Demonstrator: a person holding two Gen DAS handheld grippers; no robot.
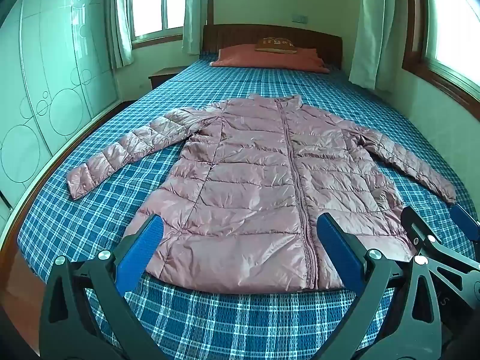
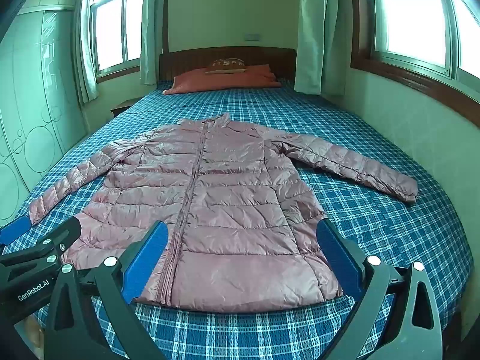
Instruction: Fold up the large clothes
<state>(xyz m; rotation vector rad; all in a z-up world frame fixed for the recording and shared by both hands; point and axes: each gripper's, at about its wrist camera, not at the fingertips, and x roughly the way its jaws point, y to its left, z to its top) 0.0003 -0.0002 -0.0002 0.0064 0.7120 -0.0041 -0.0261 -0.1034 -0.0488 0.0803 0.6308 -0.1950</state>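
Nothing of the folding is done yet, as far as these views show: the pink quilted jacket (image 1: 255,180) lies spread flat, front up and zipped, on the blue plaid bed (image 1: 210,324), its hem toward the near edge and its collar toward the headboard. Both sleeves are stretched outward to either side, the left sleeve (image 1: 129,150) angling toward the wardrobe side and the right sleeve (image 2: 354,165) toward the window wall — neither has been brought in over the body. So every fold looks to be left: sleeves in, then the body doubled over, by my reading of the task. The left gripper (image 1: 238,252) hangs above the hem on the left half of the jacket with its jaws wide apart and nothing between the pads; the right gripper (image 2: 241,253) hangs likewise over the right half, jaws wide apart and empty. Neither appears to touch the cloth. Counting what is there: one jacket with two sleeves and one zip down the middle, two grippers, one bed, one reddish pillow (image 2: 222,81) at the head with one small brown cushion (image 2: 226,65) lying on it, and two windows — one on each side of the room, each with pale curtains beside it. No second garment is in view on the bed.
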